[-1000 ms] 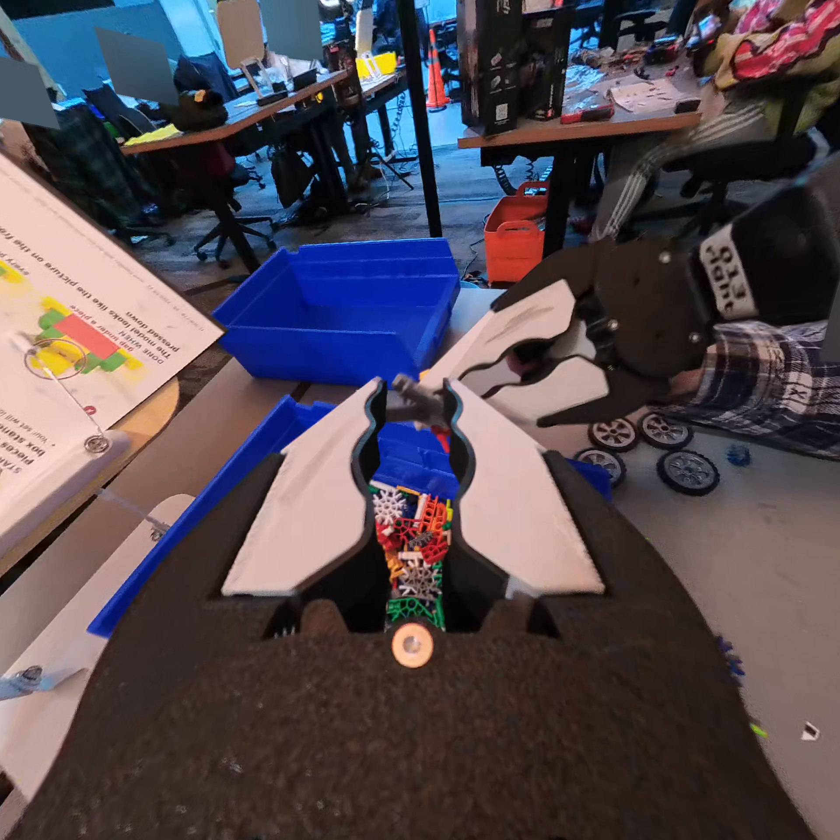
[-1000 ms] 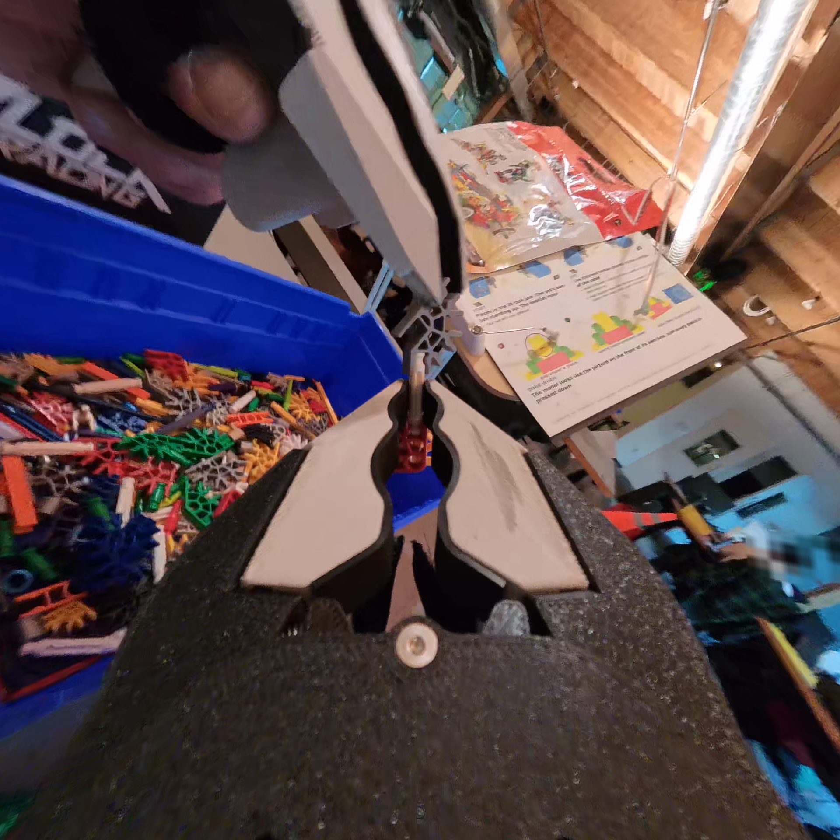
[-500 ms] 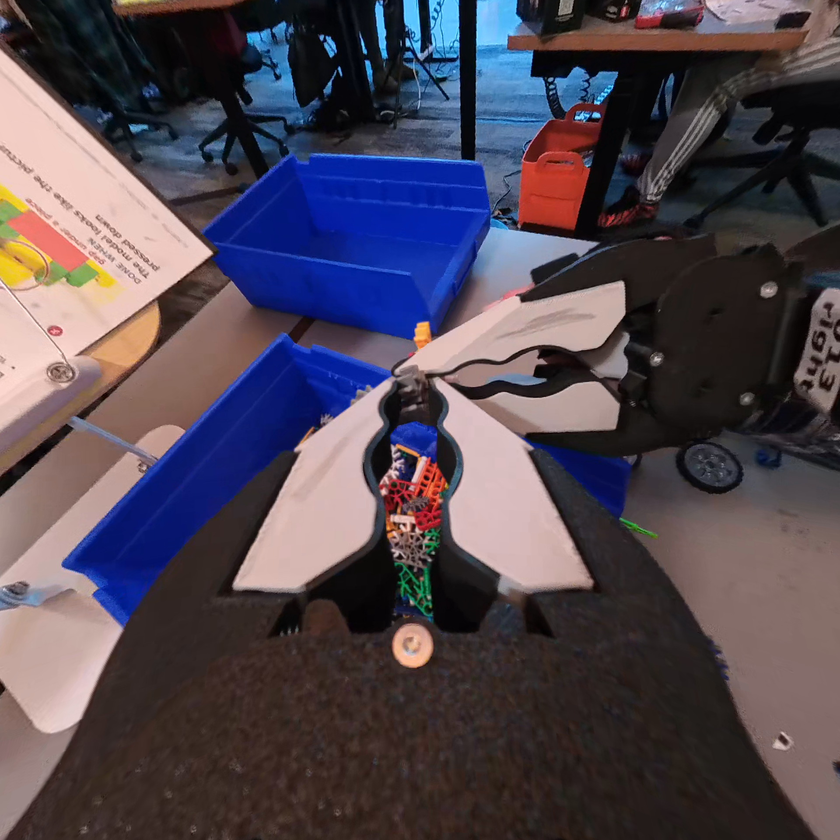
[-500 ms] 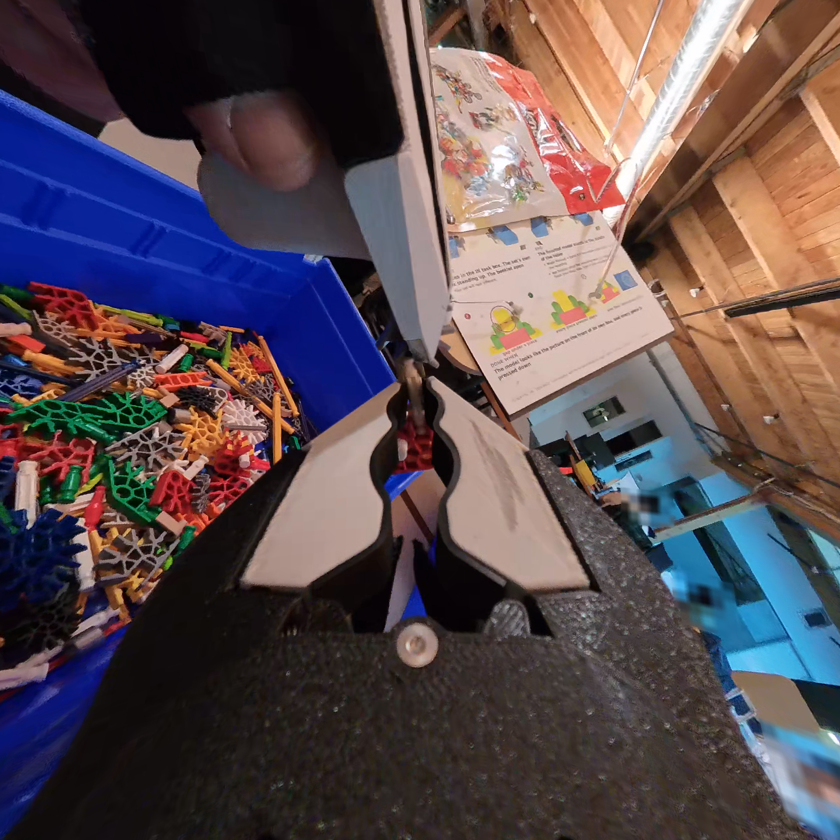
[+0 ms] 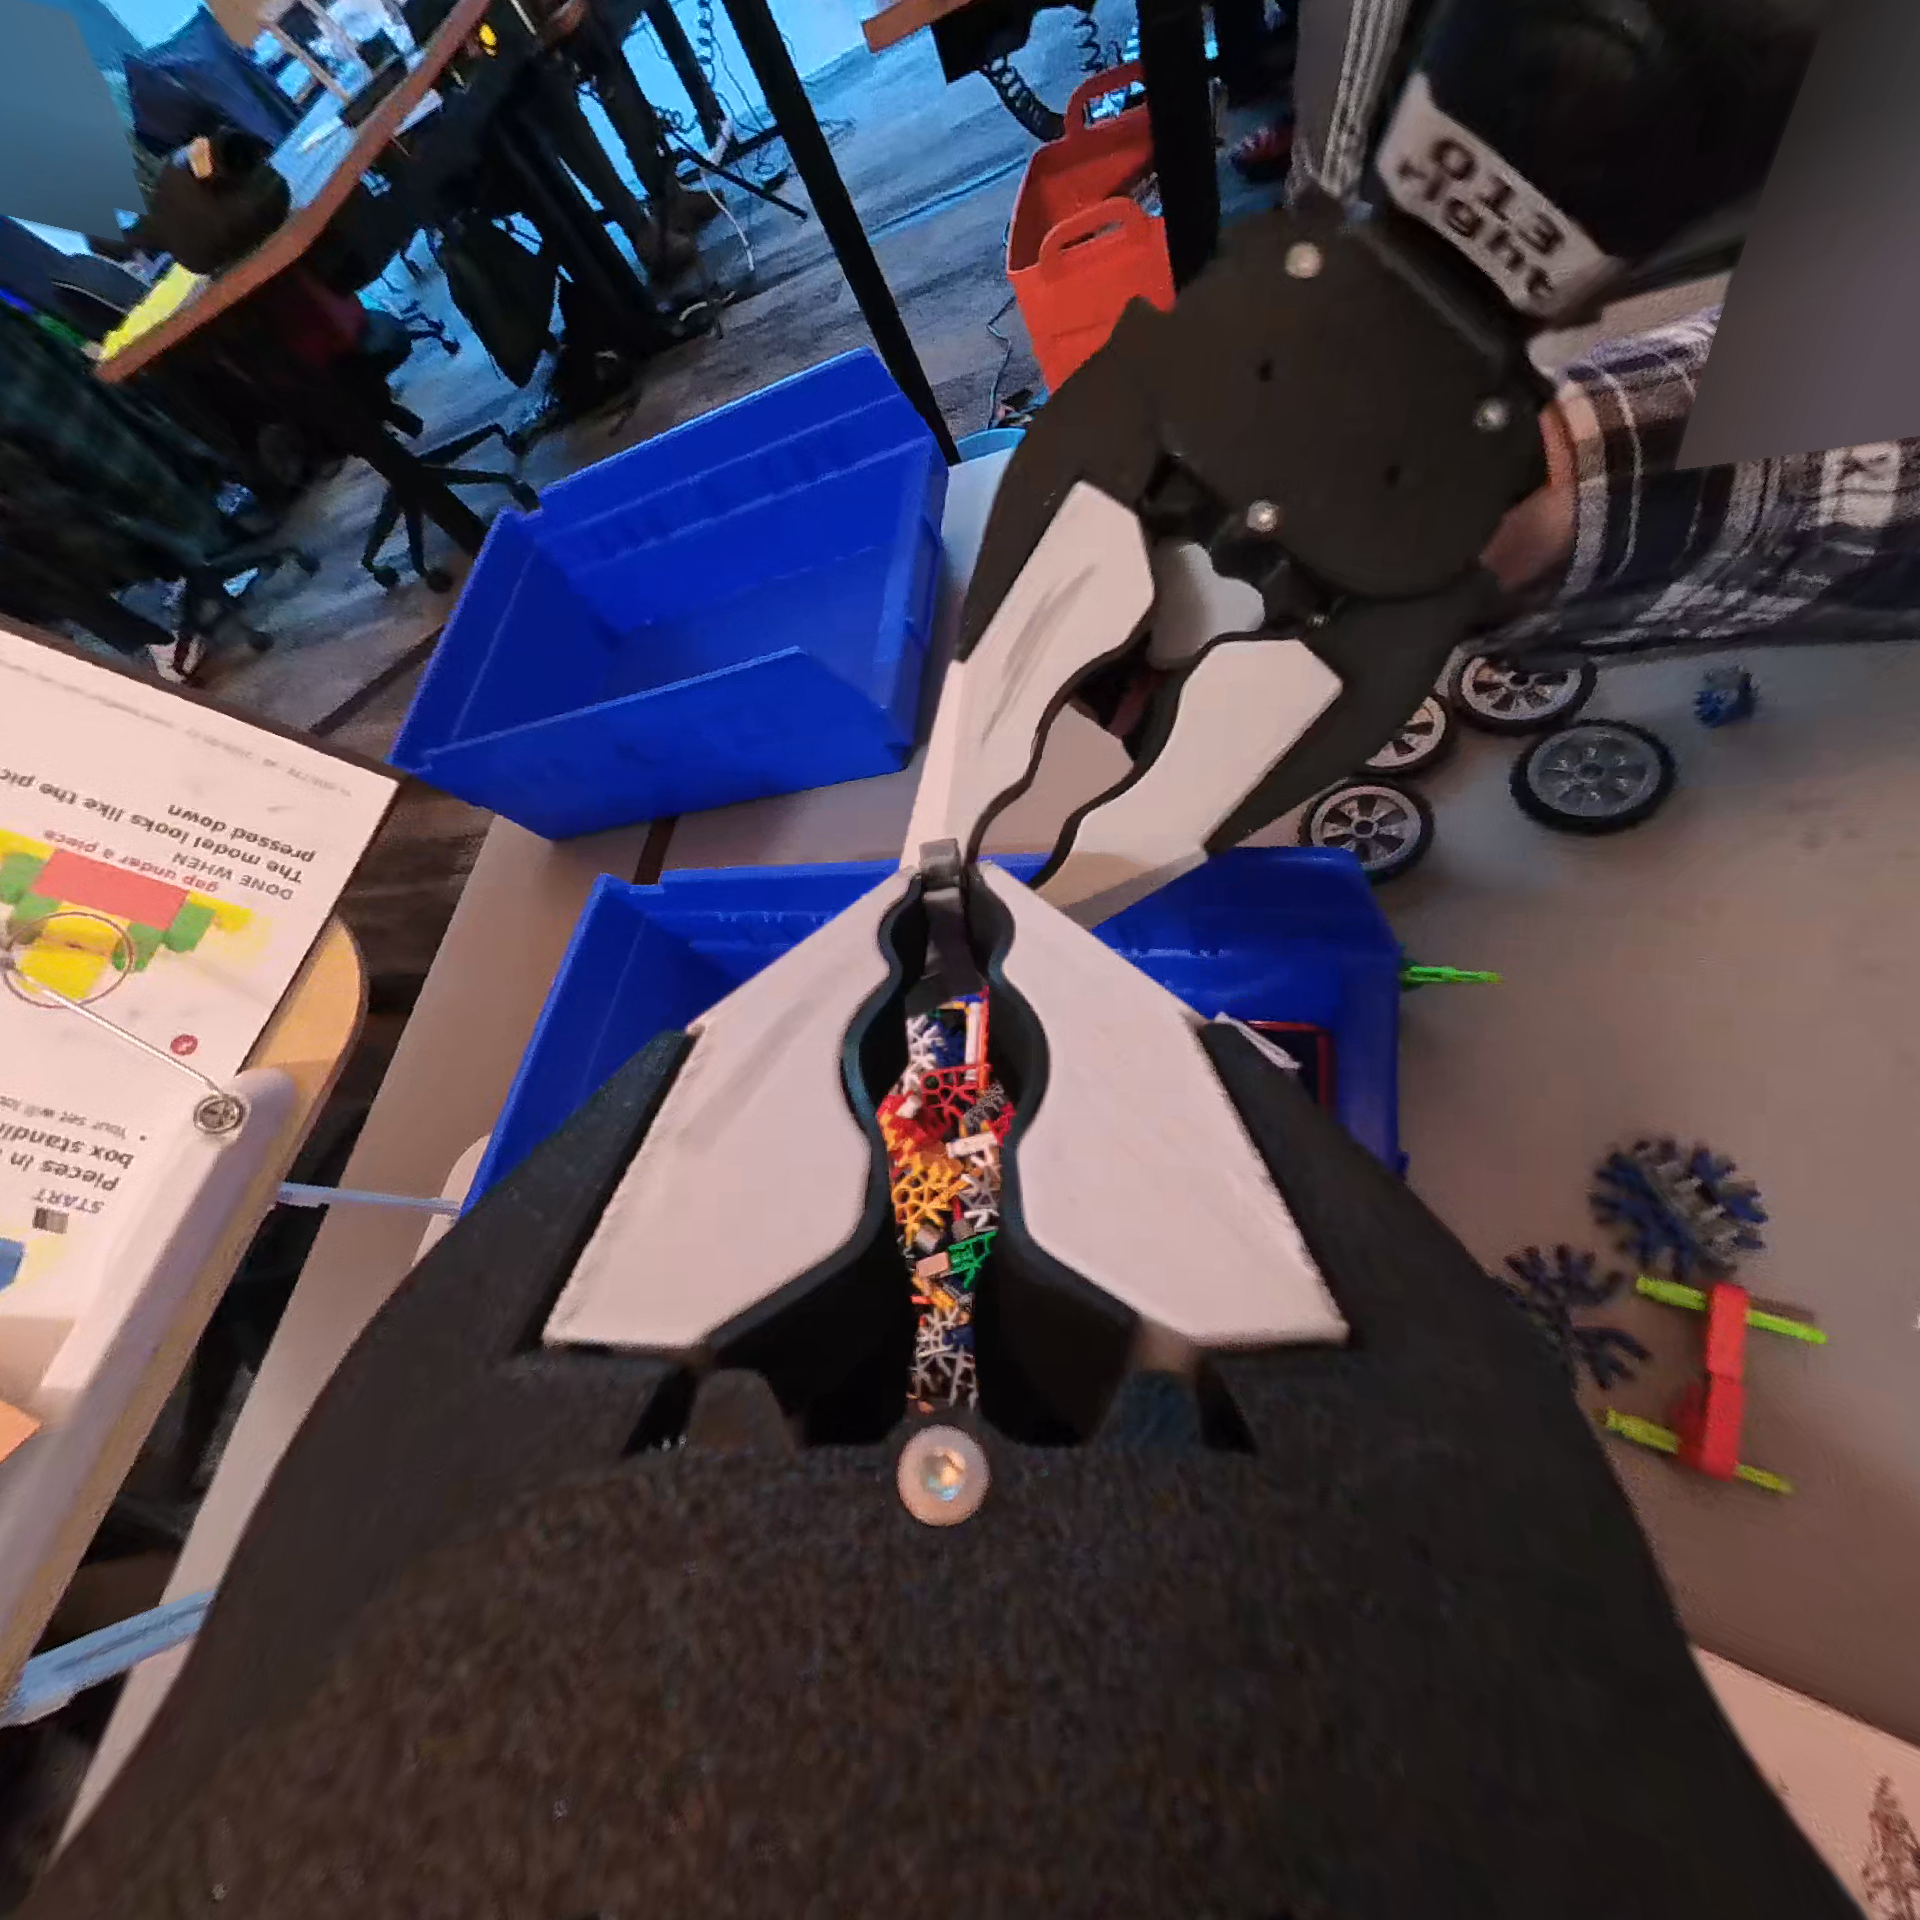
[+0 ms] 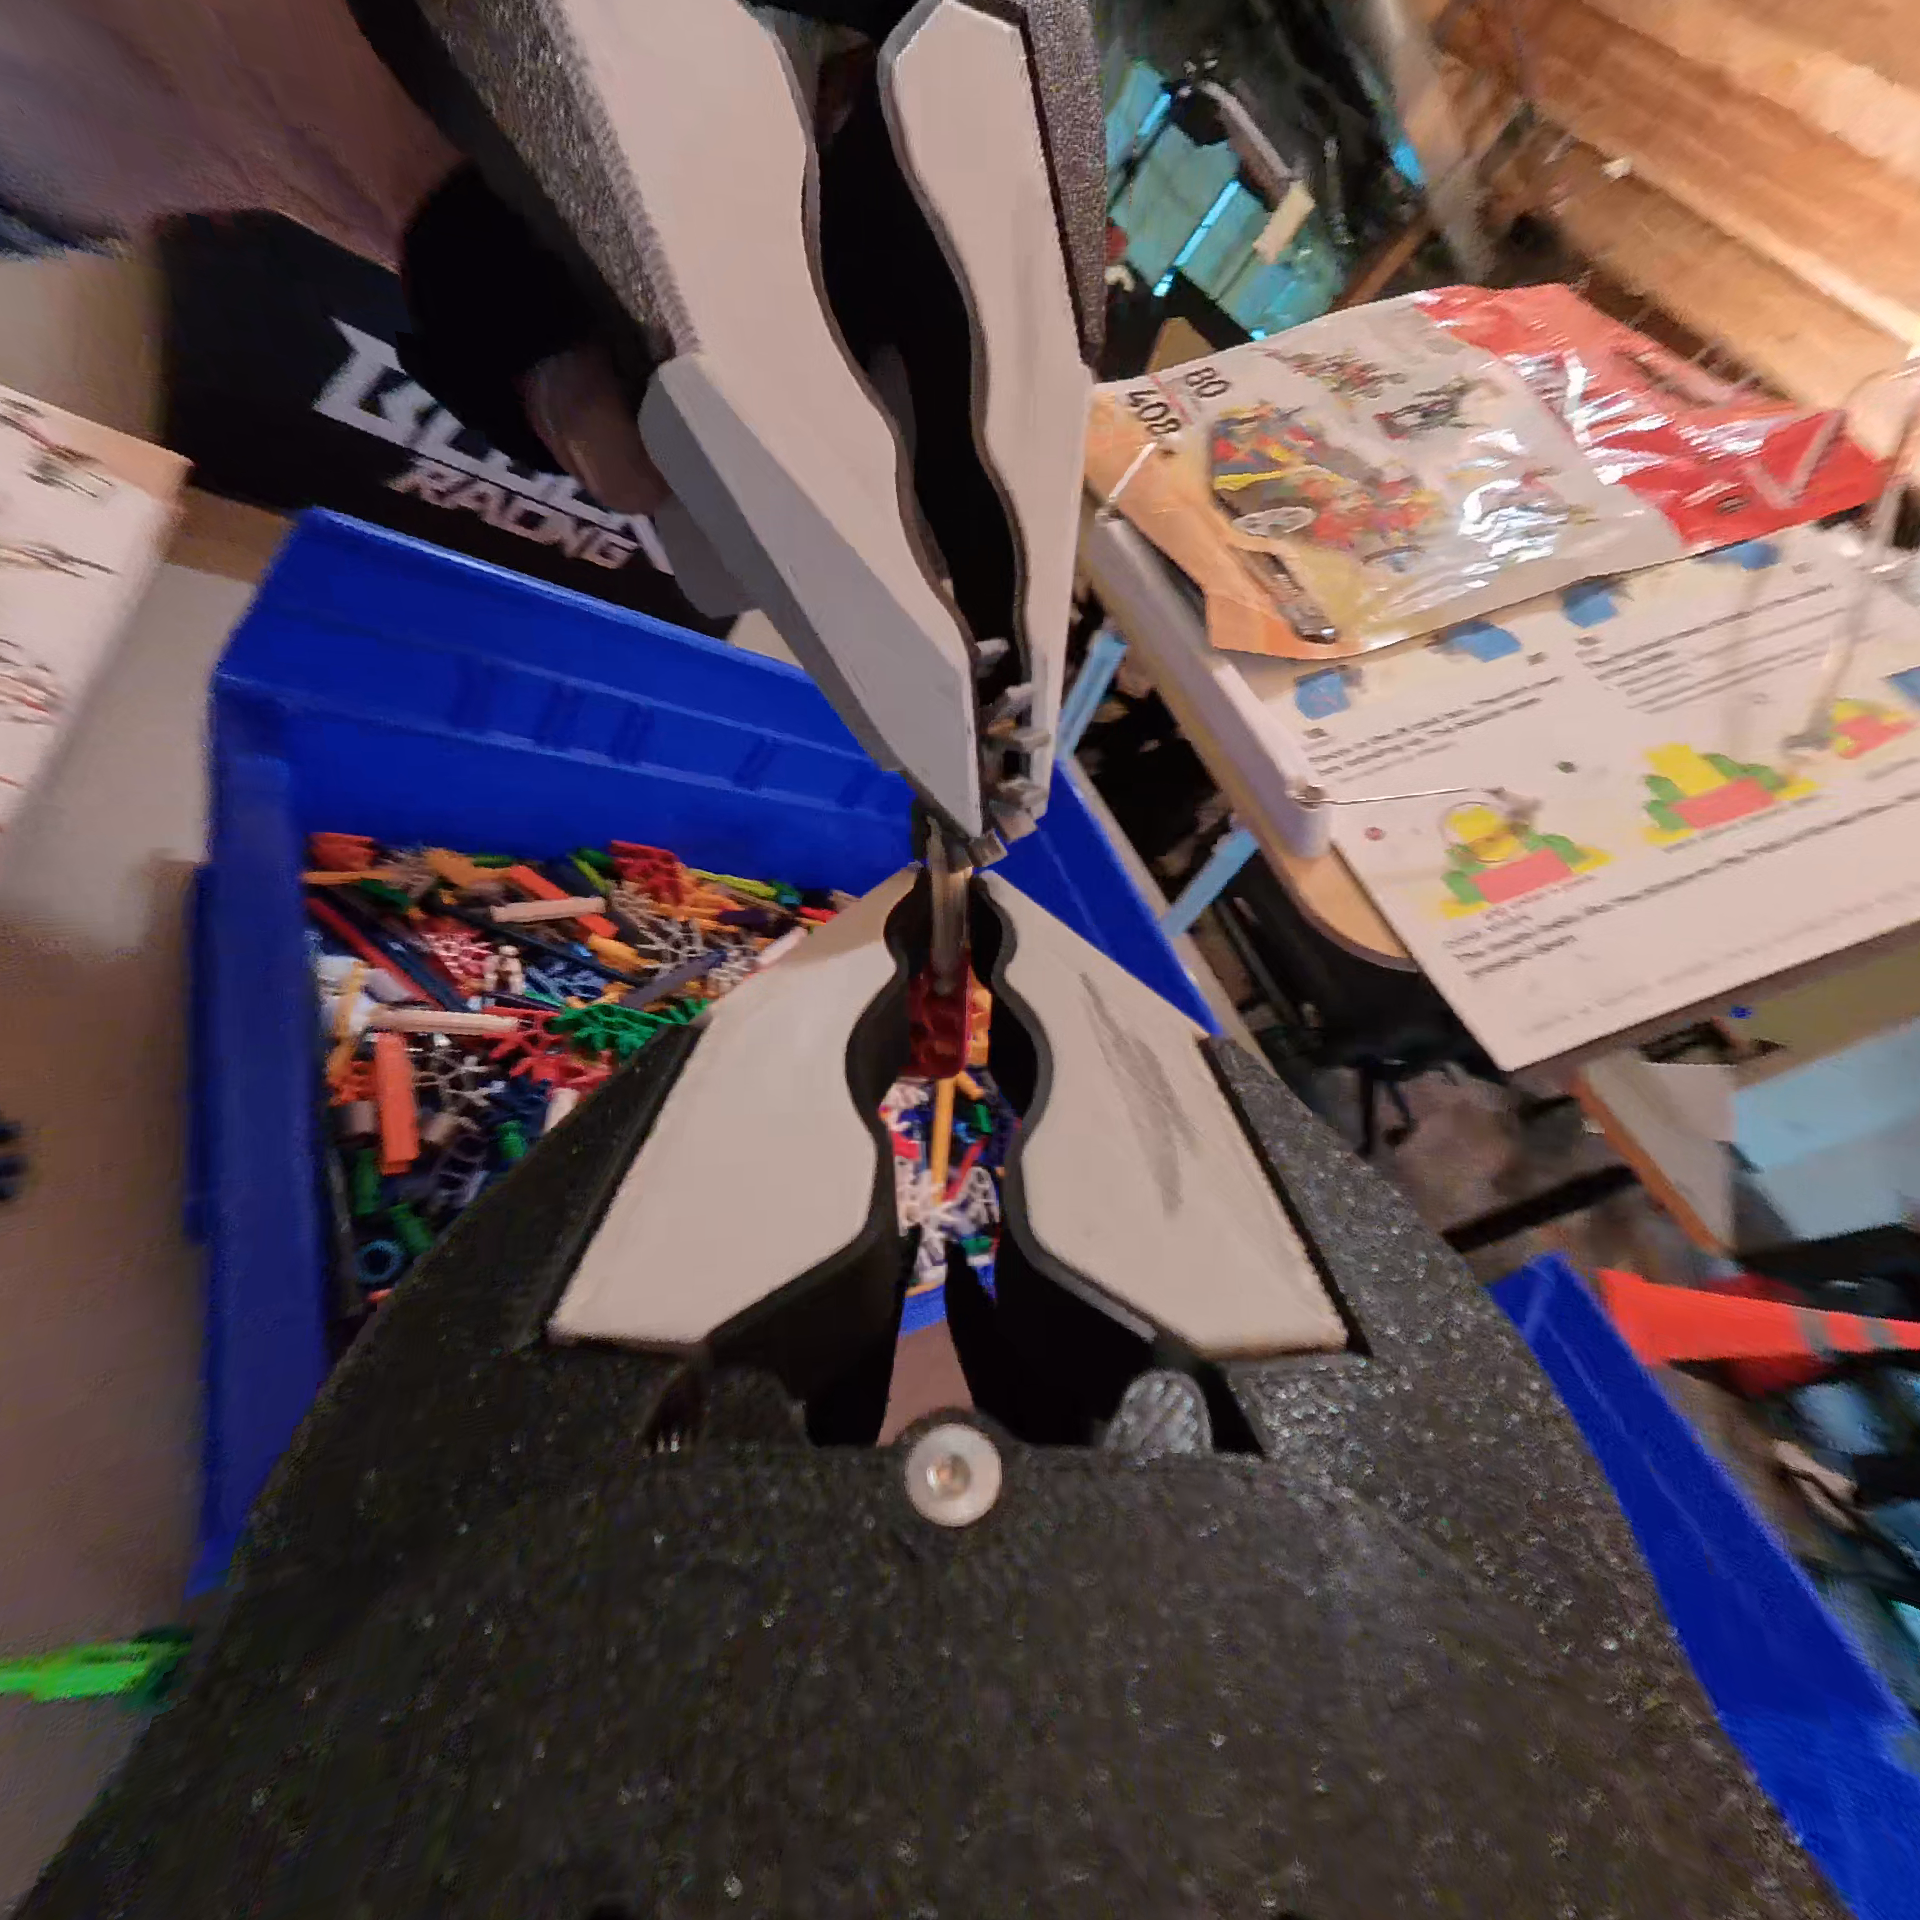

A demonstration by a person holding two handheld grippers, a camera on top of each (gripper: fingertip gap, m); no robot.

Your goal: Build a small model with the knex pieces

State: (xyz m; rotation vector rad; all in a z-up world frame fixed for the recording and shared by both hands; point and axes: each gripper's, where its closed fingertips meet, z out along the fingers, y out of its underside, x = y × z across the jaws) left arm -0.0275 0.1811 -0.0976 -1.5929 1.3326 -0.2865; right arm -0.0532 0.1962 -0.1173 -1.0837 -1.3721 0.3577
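1. Left claw (image 5: 940,883) is pinched tight on a grey connector piece (image 5: 941,858), above the blue bin (image 5: 582,1029) of colourful pieces.
2. Right claw (image 6: 943,883) is clamped on a grey rod (image 6: 945,914) tipped with a red connector (image 6: 938,1023).
3. Both claws meet tip to tip; wheels (image 5: 1590,774) sit far right on the surface (image 5: 1621,1039).

Showing dim, mixed indoor light: cool blue cast falling across the far room in the left wrist view, warm orange glowing over the wooden wall (image 6: 1683,156) in the right wrist view. Bending straight lines at wide-angle edges. Smearing with motion blur along the right wrist view's borders. Catching glare on the plastic bag (image 6: 1621,436).
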